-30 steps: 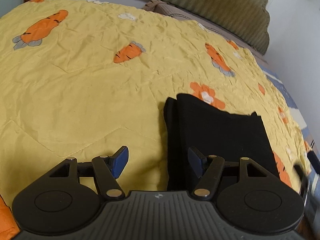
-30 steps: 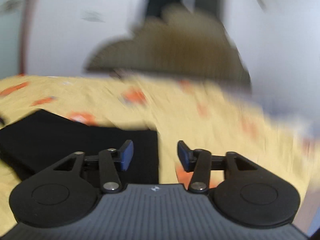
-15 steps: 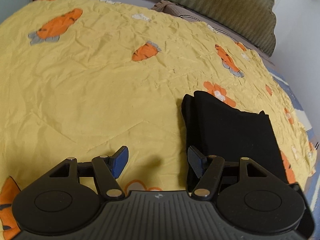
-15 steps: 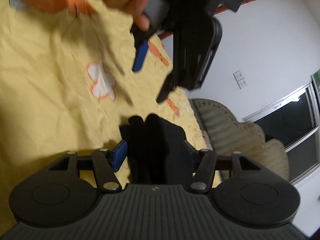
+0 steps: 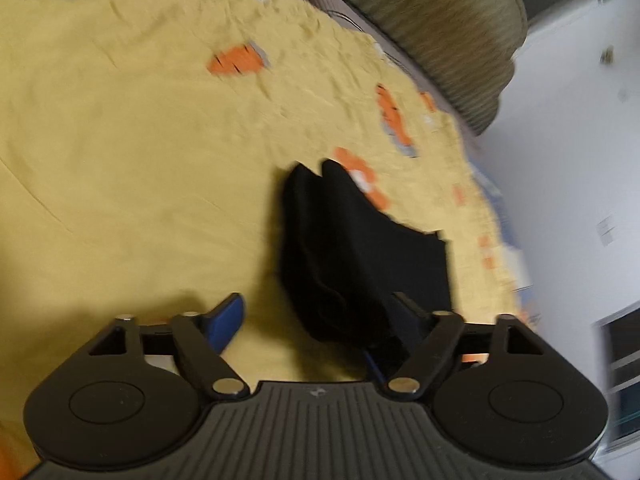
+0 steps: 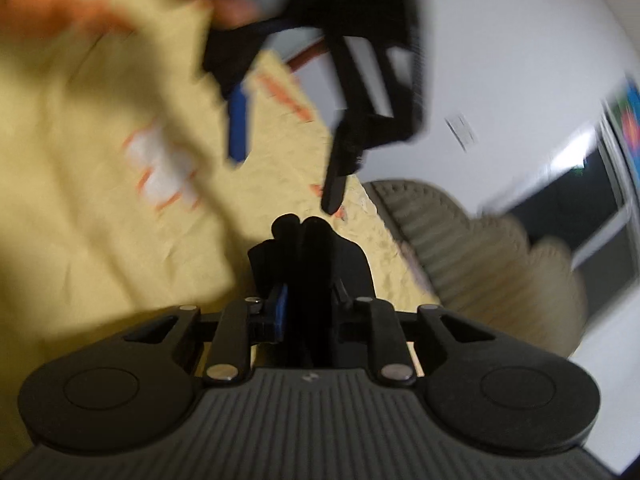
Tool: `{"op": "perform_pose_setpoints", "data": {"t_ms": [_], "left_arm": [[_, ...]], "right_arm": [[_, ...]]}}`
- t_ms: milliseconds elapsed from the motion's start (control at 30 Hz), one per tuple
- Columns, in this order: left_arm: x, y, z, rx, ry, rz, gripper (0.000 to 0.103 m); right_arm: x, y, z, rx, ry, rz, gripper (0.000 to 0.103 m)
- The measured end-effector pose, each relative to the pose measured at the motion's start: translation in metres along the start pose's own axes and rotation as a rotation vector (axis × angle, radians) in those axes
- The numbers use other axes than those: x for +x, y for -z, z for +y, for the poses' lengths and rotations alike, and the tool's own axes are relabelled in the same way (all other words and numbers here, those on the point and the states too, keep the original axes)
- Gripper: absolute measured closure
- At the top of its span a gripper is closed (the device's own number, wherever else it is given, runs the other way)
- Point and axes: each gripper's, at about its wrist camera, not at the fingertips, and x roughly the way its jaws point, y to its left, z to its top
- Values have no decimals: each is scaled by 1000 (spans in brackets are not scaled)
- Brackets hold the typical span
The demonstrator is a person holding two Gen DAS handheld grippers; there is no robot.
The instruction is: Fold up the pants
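The black pants lay folded in a small thick bundle on the bed, on top of a yellow blanket with orange carrots and flowers printed on it. In the left wrist view the bundle sat a little right of the middle, with its near end down by the claw.

The right claw was at one end of the bundle. Its jaws were closing, and the black cloth stood up between them. The blue pad on one side was touching the cloth, so the claw had a narrow hold on the pants.

The left claw was wide and its jaws were opening. One blue finger hung over bare yellow blanket. The other finger was by the near end of the pants, and the cloth hid part of it. The pictures were too blurry to tell if it touched. In the right wrist view the left claw showed from the front, held by a hand above the bed.

A ribbed green cushion stood at the far end of the bed, by a white wall.
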Motion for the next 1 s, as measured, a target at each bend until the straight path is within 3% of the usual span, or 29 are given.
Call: {"op": "perform_pose_setpoints", "data": {"t_ms": [133,267,333,467,567,633,700,833,900,1000], "left_arm": [[20,-3,-4,-79,105,36,18],[43,-8,-15,-101,145,48,18],[55,-8,-16,-131,102,80,18],[57,-4,-12,-153,65,57,18],[40,-3,-11,-111,-61,-22,18],[26,-3,-7,-85,-155,-72,18],[15,-6,1,-100,-191,-97,18],[14,-9,-2,-51,-182,-65,18],[21,-6,-17,8,-166,-36,18],[37,4,-43,136,-185,-4,18]], "right_arm": [[-9,3,-31,175,-20,-25,89],[-19,9,-51,238,-16,-41,90],[-20,15,-54,244,-12,-42,90],[-22,15,-55,259,-22,-42,90],[-25,17,-43,190,-129,-22,83],[-26,21,-33,121,-141,-6,83],[-32,26,-36,134,-145,2,83],[-47,56,-80,399,-96,28,79],[-51,86,-113,606,-41,54,57],[-56,143,-162,956,8,95,53]]}}
